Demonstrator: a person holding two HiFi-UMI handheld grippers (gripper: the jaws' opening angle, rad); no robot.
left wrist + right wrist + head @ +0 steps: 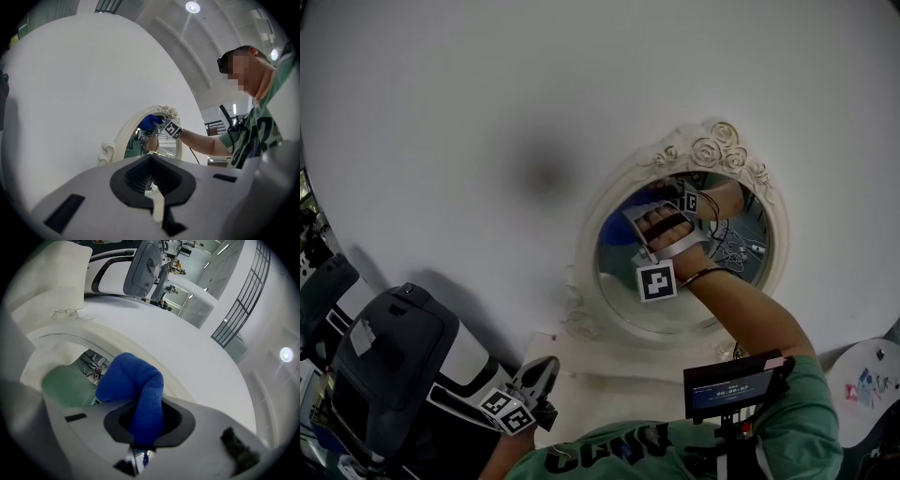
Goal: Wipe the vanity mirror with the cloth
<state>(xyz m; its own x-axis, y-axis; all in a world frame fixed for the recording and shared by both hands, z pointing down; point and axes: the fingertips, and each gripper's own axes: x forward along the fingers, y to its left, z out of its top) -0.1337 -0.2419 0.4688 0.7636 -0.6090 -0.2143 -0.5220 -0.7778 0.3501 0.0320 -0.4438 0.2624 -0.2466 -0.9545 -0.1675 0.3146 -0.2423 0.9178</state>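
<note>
An oval vanity mirror [675, 305] in an ornate cream frame [592, 225] hangs on the white wall. My right gripper [649, 208] is raised to the glass near its upper left, shut on a blue cloth [131, 380]. The cloth bulges out past the jaws against the mirror [65, 380]. From the left gripper view the blue cloth [149, 123] shows at the mirror's [165, 146] top, with the right gripper [161, 125] behind it. My left gripper [546, 367] hangs low, below the mirror and apart from it. Its jaws [150, 161] stand together with nothing between them.
A cream ledge [600, 370] runs under the mirror. A dark grey and white machine [389, 361] stands at the lower left. A small screen [736, 384] sits on the person's chest. A white rounded object [867, 384] is at the right edge.
</note>
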